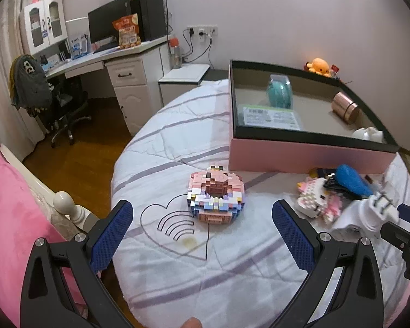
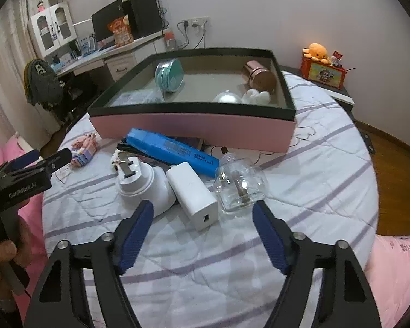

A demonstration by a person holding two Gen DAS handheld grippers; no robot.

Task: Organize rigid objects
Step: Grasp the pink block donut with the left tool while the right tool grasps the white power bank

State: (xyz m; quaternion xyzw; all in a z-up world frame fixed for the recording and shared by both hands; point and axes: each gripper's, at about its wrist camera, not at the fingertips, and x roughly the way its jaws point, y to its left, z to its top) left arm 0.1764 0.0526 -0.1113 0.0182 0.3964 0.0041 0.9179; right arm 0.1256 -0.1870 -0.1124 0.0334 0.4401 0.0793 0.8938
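Observation:
A pink brick-built donut (image 1: pixel 216 197) lies on the bed just ahead of my open, empty left gripper (image 1: pixel 202 218). A pink box (image 1: pixel 300 153) with a black rim stands behind it and holds a teal case (image 1: pixel 279 90), a copper can (image 1: pixel 345 107) and white items. My right gripper (image 2: pixel 203 225) is open and empty, just short of a white charger (image 2: pixel 194 194), a white plug adapter (image 2: pixel 142 183) and a clear glass jar (image 2: pixel 239 184). A blue flat box (image 2: pixel 172 150) lies behind them. The pink box (image 2: pixel 194 129) is beyond.
A second brick model (image 1: pixel 317 199) lies right of the donut. The bed's edge drops to a wooden floor (image 1: pixel 76 164) on the left. A pink pillow (image 1: pixel 8 218) and a white bedpost (image 1: pixel 65 202) lie near left. A desk (image 1: pixel 117 57) stands behind.

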